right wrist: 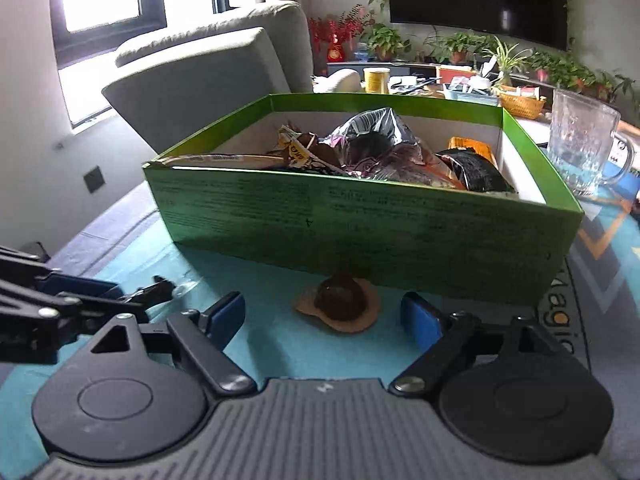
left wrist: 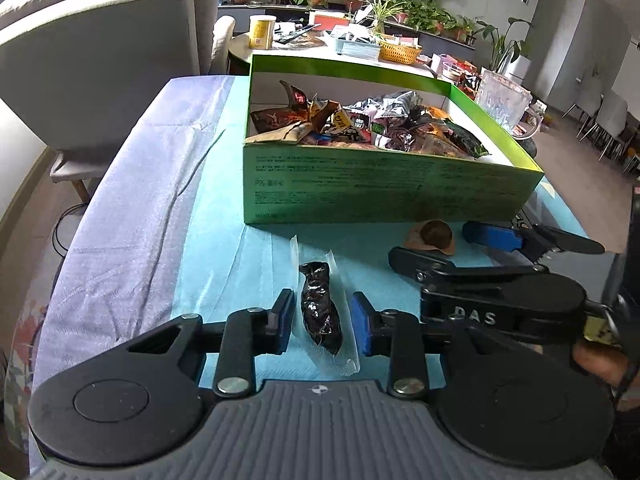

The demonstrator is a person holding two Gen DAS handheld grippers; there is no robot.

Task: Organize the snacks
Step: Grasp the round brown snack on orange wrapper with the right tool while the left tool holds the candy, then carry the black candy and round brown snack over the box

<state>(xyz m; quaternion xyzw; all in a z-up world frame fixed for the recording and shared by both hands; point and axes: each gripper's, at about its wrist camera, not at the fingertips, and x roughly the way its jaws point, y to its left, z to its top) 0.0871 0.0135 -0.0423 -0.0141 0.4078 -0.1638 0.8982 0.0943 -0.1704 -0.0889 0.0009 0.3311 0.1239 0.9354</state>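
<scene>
A green box (left wrist: pixel 380 184) full of snack packets stands on the blue cloth; it also shows in the right wrist view (right wrist: pixel 360 224). A clear packet with a dark snack (left wrist: pixel 320 312) lies between the open pads of my left gripper (left wrist: pixel 323 322), not squeezed. A small brown snack in a tan wrapper (right wrist: pixel 340 306) lies in front of the box, between the wide-open pads of my right gripper (right wrist: pixel 326 316). It also shows in the left wrist view (left wrist: pixel 434 234), with the right gripper (left wrist: pixel 452 246) around it.
A glass mug (right wrist: pixel 580 148) stands right of the box. A grey sofa (left wrist: pixel 100 52) is at the far left. A cluttered table with a yellow can (left wrist: pixel 262 32), a basket (left wrist: pixel 398 52) and plants lies behind.
</scene>
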